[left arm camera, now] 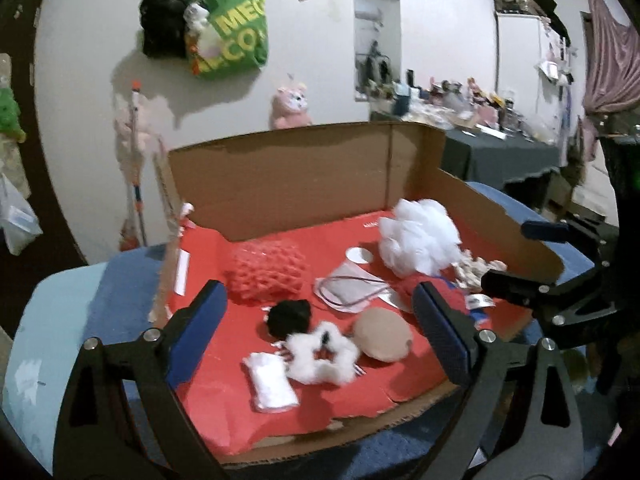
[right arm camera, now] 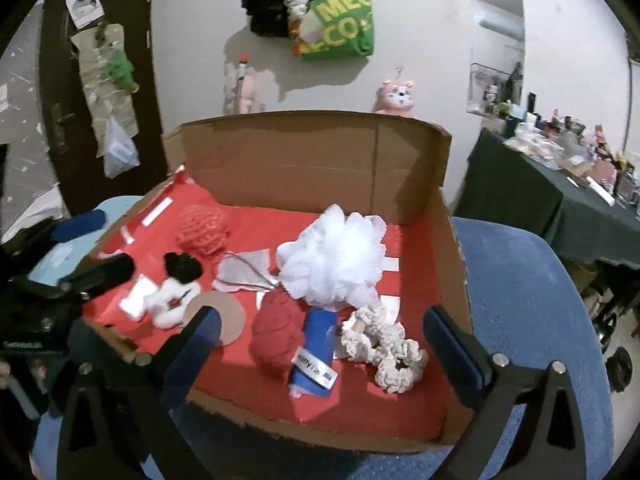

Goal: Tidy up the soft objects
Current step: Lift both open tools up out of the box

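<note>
Left wrist view cuts off the cardboard box [left arm camera: 304, 176] at its torn near rim; its floor is red. Inside, largest first: a frilly white mesh pouf [left arm camera: 420, 236] at two o'clock, a knobbly coral knit lump [left arm camera: 266, 270] at eleven, a smooth tan pad [left arm camera: 382, 334], a fluffy white scrunchie [left arm camera: 322, 354], a black pom-pom [left arm camera: 289, 317]. A red bundle [right arm camera: 276, 332] sits half hidden behind one finger there. Left gripper [left arm camera: 320, 332] and right gripper [right arm camera: 320, 344] both gape wide, holding nothing.
</note>
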{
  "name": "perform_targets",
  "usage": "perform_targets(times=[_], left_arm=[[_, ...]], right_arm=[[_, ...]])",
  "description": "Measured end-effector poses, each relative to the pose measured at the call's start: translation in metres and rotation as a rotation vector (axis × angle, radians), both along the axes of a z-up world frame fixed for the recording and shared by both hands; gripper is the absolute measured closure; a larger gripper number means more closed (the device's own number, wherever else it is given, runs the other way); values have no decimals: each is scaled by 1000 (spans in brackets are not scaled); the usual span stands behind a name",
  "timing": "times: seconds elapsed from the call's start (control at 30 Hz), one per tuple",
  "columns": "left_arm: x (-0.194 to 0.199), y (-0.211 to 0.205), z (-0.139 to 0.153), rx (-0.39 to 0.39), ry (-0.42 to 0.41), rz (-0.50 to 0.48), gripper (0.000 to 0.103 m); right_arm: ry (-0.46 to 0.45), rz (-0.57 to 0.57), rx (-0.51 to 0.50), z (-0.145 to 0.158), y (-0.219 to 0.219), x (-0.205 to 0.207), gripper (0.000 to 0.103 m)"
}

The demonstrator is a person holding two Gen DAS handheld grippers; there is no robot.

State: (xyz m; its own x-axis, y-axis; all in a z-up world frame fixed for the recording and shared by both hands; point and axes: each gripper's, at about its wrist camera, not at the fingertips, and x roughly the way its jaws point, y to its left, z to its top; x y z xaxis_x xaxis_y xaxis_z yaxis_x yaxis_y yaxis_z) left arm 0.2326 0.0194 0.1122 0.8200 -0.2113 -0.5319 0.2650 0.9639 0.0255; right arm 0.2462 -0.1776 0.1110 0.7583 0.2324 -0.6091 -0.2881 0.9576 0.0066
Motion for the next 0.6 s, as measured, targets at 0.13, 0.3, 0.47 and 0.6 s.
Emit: perform_targets(times=[0.13,0.3,0.47,0.6], left_arm=[[1,2,-7,30,-33,64,8],[6,9,-16,-37,-14,101,8],[6,9,-24,-47,-16,121,8],[6,6,-31,-36,-16,132,8]], right_arm=[[-32,-43,12,-9,-2,5,0],[-65,-75,7,-17,-2,6,0],[-61,-83,43,-20,-4,5,0],[-72,-96,3,-25,1,4,0]])
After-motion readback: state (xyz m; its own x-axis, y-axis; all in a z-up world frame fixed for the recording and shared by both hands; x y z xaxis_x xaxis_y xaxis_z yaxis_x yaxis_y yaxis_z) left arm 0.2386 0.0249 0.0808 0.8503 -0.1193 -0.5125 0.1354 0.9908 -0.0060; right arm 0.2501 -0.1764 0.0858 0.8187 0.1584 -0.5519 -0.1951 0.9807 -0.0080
